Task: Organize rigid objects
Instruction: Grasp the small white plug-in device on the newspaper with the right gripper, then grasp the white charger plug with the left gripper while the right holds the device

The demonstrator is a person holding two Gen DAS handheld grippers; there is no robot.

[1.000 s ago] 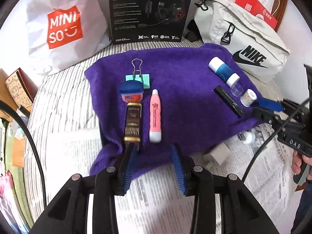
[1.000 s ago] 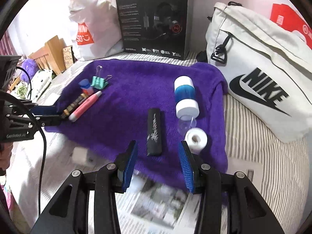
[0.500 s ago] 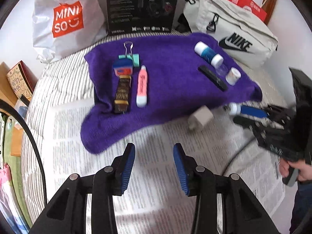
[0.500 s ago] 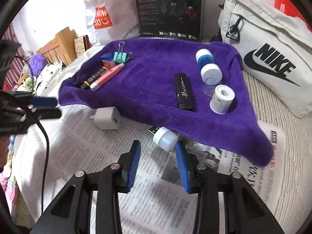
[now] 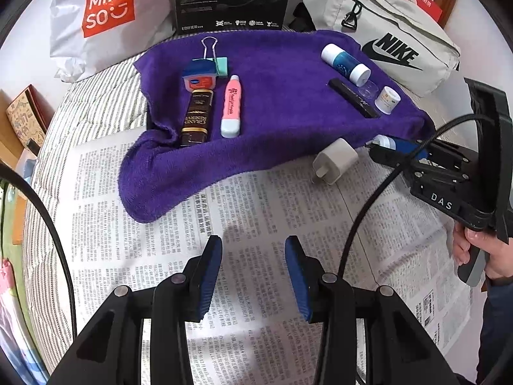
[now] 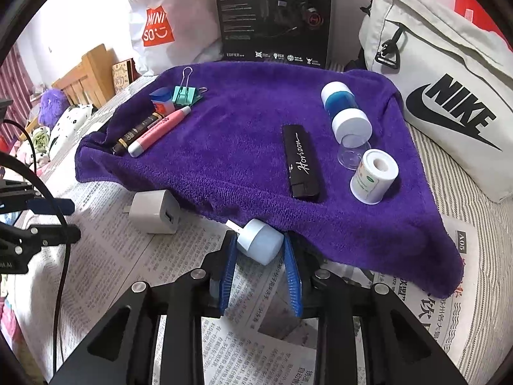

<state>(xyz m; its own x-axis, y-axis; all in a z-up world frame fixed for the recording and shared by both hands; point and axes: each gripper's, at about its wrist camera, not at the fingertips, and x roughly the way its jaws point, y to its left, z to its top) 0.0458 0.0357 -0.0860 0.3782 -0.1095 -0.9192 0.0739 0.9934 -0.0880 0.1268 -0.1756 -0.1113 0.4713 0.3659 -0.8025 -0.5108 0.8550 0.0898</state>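
Looking along the left gripper [image 5: 253, 276], its jaws stand wide apart over newspaper [image 5: 256, 224], holding nothing; the charger [image 5: 335, 160] lies ahead, just off the towel [image 5: 282, 109], and the right gripper [image 5: 389, 147] reaches in from the side, so the two tools could collide. From the right wrist, the right gripper [image 6: 260, 256] has closed around the small light [image 6: 259, 240] at the towel [image 6: 240, 134] edge; the round body could roll free, or a lift could drag the cloth. No container holds anything; the clear cap [image 6: 352, 157] looks empty.
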